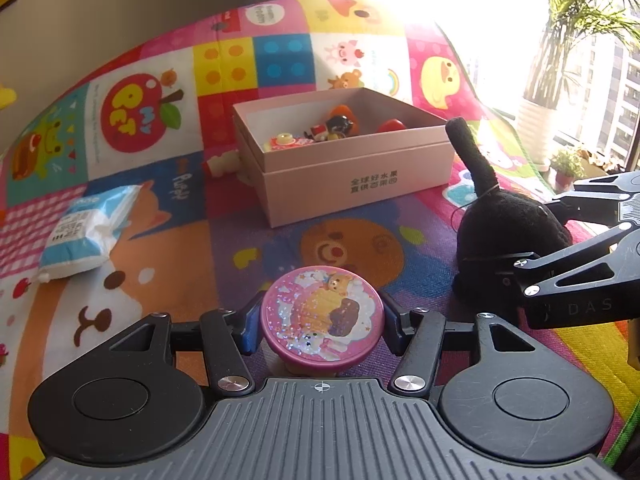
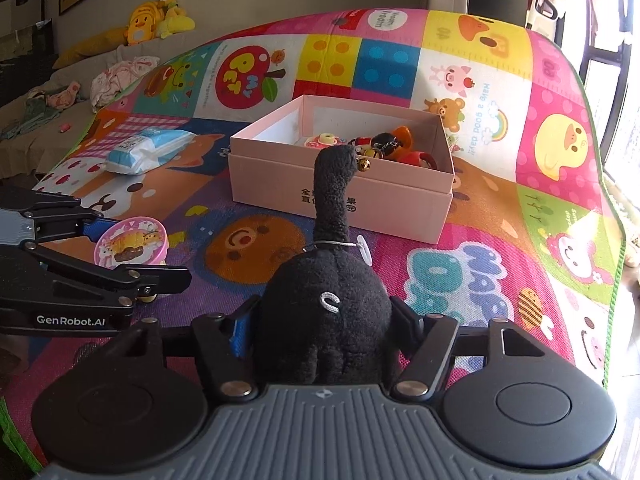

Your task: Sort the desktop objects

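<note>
My left gripper (image 1: 322,326) is shut on a round pink case (image 1: 322,312) with a glittery cartoon lid, a pad pressing on each side. It stands low over the colourful play mat (image 1: 160,208). My right gripper (image 2: 324,328) is shut on a black plush toy (image 2: 328,300) whose long tail points up. From the right wrist view the pink case (image 2: 130,240) sits in the left gripper (image 2: 132,254) at the left. The plush toy (image 1: 500,220) and right gripper (image 1: 534,236) show at the right of the left wrist view. An open pink box (image 1: 360,184) (image 2: 280,176) ahead holds several small toys.
A blue and white tissue pack (image 1: 86,232) (image 2: 148,150) lies on the mat to the left. A small white toy (image 1: 222,164) sits beside the box's left wall. Potted plants (image 1: 536,128) stand by the bright window. A sofa with yellow plush toys (image 2: 152,20) is at the back left.
</note>
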